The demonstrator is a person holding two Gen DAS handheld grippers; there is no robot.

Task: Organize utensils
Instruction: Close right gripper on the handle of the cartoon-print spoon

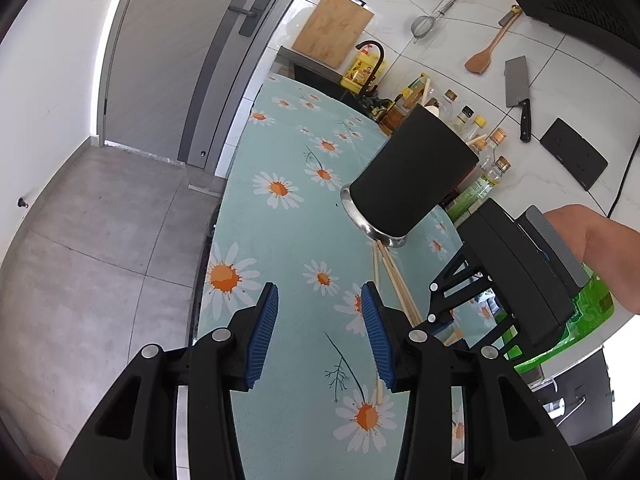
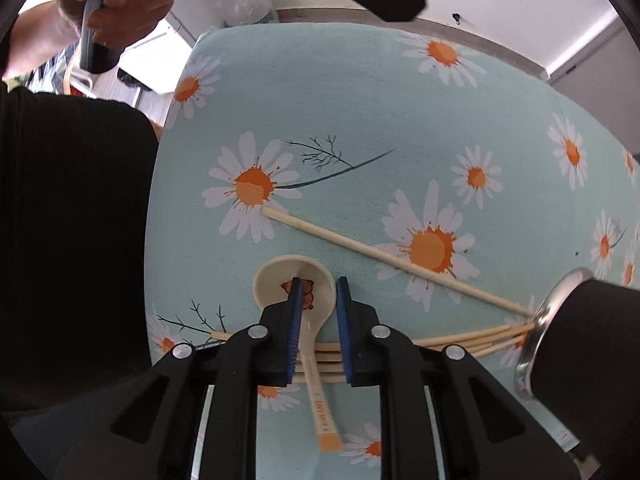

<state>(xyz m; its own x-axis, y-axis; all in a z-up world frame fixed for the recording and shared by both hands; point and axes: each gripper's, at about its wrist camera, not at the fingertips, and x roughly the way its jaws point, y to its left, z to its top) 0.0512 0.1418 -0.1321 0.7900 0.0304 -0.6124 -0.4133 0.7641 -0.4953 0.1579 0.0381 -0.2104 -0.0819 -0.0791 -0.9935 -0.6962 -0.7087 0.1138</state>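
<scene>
A cream ceramic spoon (image 2: 276,280) lies on the daisy tablecloth (image 2: 360,120), its handle crossing a bundle of several wooden chopsticks (image 2: 480,338). One more chopstick (image 2: 400,262) lies slanted above them. My right gripper (image 2: 319,282) points down over the spoon. Its blue pads (image 2: 296,320) straddle the neck with a small gap on each side. A black utensil holder (image 1: 408,184) with a steel rim stands at the chopsticks' far end, also in the right wrist view (image 2: 580,340). My left gripper (image 1: 320,292) hangs open over bare cloth, with chopsticks (image 1: 396,280) just to its right.
Bottles (image 1: 480,152) crowd the counter behind the holder. A cleaver (image 1: 518,84), a wooden spatula (image 1: 484,56), a strainer (image 1: 424,26) and a cutting board (image 1: 332,28) sit on the tiled wall. The table's left edge drops to grey floor (image 1: 100,240). A hand (image 1: 592,240) holds the right gripper.
</scene>
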